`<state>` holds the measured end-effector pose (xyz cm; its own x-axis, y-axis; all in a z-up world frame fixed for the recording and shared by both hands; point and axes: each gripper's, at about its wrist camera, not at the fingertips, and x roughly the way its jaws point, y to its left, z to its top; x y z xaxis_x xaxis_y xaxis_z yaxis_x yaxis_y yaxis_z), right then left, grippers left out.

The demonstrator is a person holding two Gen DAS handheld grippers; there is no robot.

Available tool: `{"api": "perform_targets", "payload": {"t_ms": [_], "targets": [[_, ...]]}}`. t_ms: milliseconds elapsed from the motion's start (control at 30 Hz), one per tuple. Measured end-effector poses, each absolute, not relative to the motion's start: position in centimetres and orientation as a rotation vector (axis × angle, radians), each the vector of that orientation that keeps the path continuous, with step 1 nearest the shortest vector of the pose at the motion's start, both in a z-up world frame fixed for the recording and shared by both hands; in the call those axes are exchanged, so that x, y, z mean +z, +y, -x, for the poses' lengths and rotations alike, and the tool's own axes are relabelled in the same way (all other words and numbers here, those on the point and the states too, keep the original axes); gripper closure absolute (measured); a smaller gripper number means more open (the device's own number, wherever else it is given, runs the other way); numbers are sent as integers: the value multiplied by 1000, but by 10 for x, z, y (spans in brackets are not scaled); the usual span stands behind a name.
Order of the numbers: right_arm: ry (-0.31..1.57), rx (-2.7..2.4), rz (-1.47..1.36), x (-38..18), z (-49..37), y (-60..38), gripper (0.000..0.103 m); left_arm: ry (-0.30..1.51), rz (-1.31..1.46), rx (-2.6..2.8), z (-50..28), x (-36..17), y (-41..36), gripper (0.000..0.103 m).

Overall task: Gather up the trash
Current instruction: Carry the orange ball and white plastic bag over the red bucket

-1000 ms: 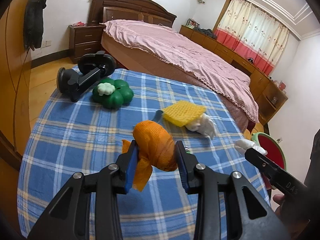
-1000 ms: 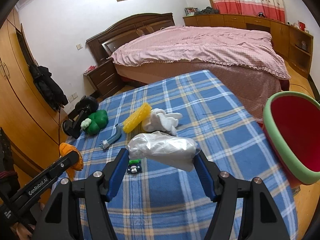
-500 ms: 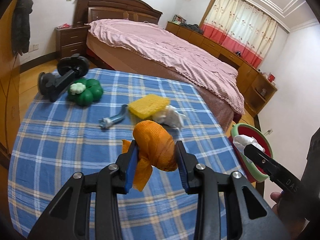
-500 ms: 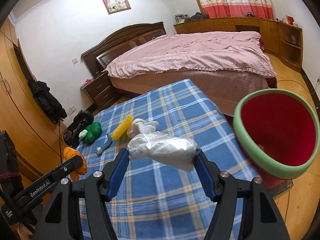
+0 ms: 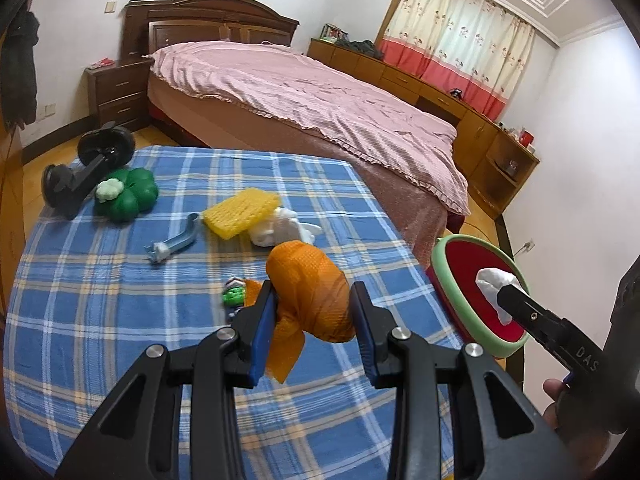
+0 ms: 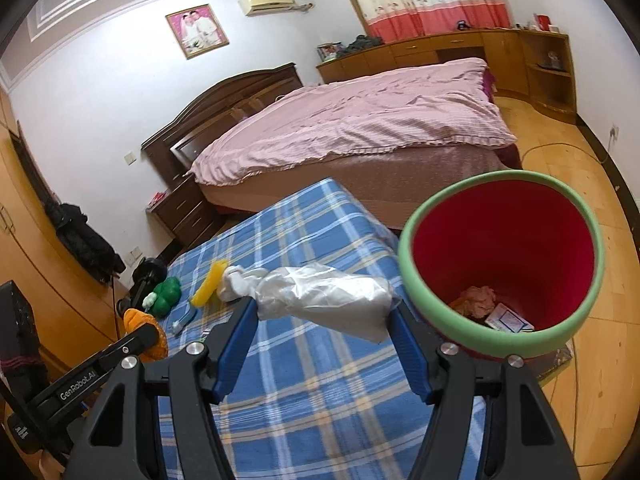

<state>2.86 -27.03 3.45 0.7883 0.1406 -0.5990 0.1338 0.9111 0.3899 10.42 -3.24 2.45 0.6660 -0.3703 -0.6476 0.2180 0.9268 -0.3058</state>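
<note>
My left gripper (image 5: 314, 320) is shut on a crumpled orange mesh wad (image 5: 310, 292), held above the blue plaid tablecloth (image 5: 120, 340). My right gripper (image 6: 322, 328) is shut on a crumpled clear plastic bag (image 6: 324, 294), close to the rim of a red bin with a green rim (image 6: 500, 264) that stands on the floor past the table's right edge. The bin holds a few scraps at its bottom. In the left wrist view the bin (image 5: 460, 264) shows at right with the bag (image 5: 494, 280) over it. The orange wad (image 6: 144, 322) shows at the left of the right wrist view.
On the table lie a yellow sponge (image 5: 240, 212), white crumpled paper (image 5: 280, 228), a blue-grey tube (image 5: 176, 240), a small green wrapper (image 5: 234, 294), a green clover-shaped toy (image 5: 128, 192) and a black holder (image 5: 84, 172). A bed with a pink cover (image 5: 304, 96) stands behind.
Both grippers have swung to the right with their loads. The red bin has come much closer in the right wrist view and into the left wrist view.
</note>
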Motion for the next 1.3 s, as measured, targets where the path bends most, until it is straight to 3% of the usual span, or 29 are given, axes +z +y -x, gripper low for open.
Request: {"api": "perform_targets", "payload": {"t_ms": [1300], "targets": [[691,-265,-605,-16,0,-416,34,843,-6,-625,-128,10,-214,66]]}}
